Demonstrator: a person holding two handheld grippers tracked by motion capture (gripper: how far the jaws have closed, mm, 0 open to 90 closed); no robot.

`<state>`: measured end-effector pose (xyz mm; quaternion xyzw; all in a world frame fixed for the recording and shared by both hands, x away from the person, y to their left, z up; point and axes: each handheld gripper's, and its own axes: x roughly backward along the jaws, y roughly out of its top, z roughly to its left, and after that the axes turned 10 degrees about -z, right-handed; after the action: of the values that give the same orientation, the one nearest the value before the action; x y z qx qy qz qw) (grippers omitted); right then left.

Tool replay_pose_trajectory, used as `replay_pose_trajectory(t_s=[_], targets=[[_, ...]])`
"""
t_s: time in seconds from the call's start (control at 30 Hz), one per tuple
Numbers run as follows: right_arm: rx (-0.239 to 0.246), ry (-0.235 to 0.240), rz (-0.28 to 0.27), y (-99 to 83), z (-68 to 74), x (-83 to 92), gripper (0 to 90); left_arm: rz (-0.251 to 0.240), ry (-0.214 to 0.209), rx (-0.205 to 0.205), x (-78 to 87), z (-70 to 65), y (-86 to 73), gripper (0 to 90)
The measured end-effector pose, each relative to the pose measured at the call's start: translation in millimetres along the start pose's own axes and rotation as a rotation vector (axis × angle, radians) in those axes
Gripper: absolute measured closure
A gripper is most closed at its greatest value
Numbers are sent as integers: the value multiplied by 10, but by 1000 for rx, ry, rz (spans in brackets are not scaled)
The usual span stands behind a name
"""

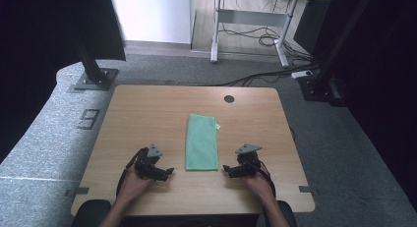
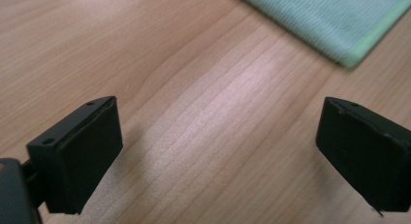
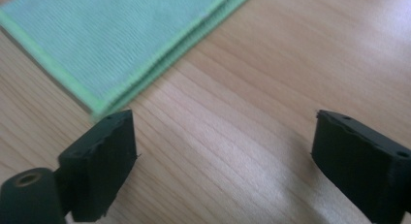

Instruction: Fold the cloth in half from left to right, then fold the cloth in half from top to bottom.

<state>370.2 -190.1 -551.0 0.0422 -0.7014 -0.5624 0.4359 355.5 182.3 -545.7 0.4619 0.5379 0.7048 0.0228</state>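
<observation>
Both sets of black jaws stood wide apart with nothing between them, only bare wood grain showing in the gap in each gripper view. Left gripper [image 1: 169, 171] rested low at the near left of the desk [image 1: 147, 114], held in the person's left hand [image 1: 132, 184]; its jaws pointed inward toward the cloth. Right gripper [image 1: 226, 169] sat opposite at the near right, in the right hand [image 1: 258, 183], jaws likewise turned inward. Each carried a grey three-cornered plate on top and a dark cable looping back along the wrist.

Between the two grippers lay a green cloth [image 1: 202, 141], folded into a long narrow rectangle, flat on the desk and running away from the person near the middle. Neither gripper touched it. From the right gripper view its near corner [image 3: 97, 107] lay just beside one jaw, layered edges visible. A small dark round grommet [image 1: 229, 99] marked the far desk edge.
</observation>
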Motion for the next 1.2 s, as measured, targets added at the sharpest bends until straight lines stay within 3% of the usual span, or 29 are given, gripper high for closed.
replay_pose_trajectory(t_s=[0.13,0.3,1.2], targets=[[7,1,3,-26,-4,-20,31,0,16,-14,-25,-7,-10,0],[10,5,-2,-41,-3,-34,0,0,8,4,-39,9,-11,0],[7,4,-1,-37,0,-39,0,2,35,37,-92,7,41,0]])
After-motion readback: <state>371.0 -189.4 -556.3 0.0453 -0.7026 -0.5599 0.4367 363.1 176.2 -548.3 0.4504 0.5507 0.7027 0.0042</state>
